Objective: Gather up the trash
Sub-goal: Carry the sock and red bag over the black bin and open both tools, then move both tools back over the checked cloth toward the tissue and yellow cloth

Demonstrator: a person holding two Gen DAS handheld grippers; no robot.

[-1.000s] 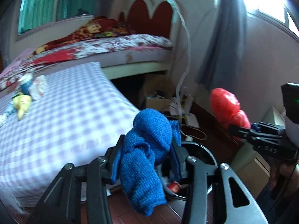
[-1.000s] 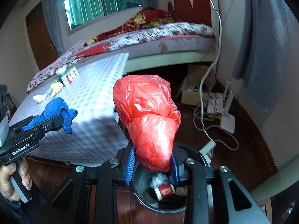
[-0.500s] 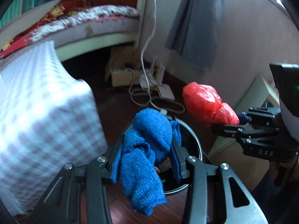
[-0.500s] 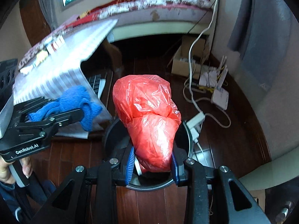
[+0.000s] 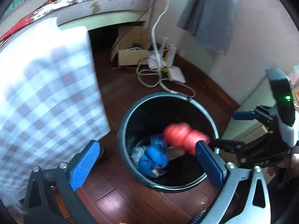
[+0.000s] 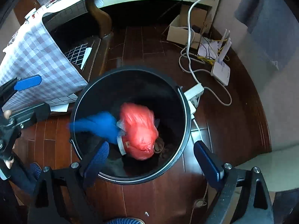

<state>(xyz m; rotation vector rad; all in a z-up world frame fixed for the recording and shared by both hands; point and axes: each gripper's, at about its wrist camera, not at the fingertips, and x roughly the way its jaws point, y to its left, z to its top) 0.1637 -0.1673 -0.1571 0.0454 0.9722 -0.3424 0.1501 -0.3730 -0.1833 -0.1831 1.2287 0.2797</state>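
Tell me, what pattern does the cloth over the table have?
The cloth has a checked pattern of pale purple and white squares, sharpest in the right wrist view.

1. We hold our left gripper (image 5: 147, 160) tilted steeply downward, its jaws opening and spread wide, nothing pressed between the blue pads (image 5: 85, 165).
2. We hold our right gripper (image 6: 151, 165) pointing almost straight down, jaws likewise opening wide, with its pads (image 6: 206, 163) touching nothing.
3. In the right wrist view, our left hand (image 6: 6, 136) grips the left gripper's handle at the frame's left edge, fingertips visible.
4. The two grippers sit near each other, side by side.
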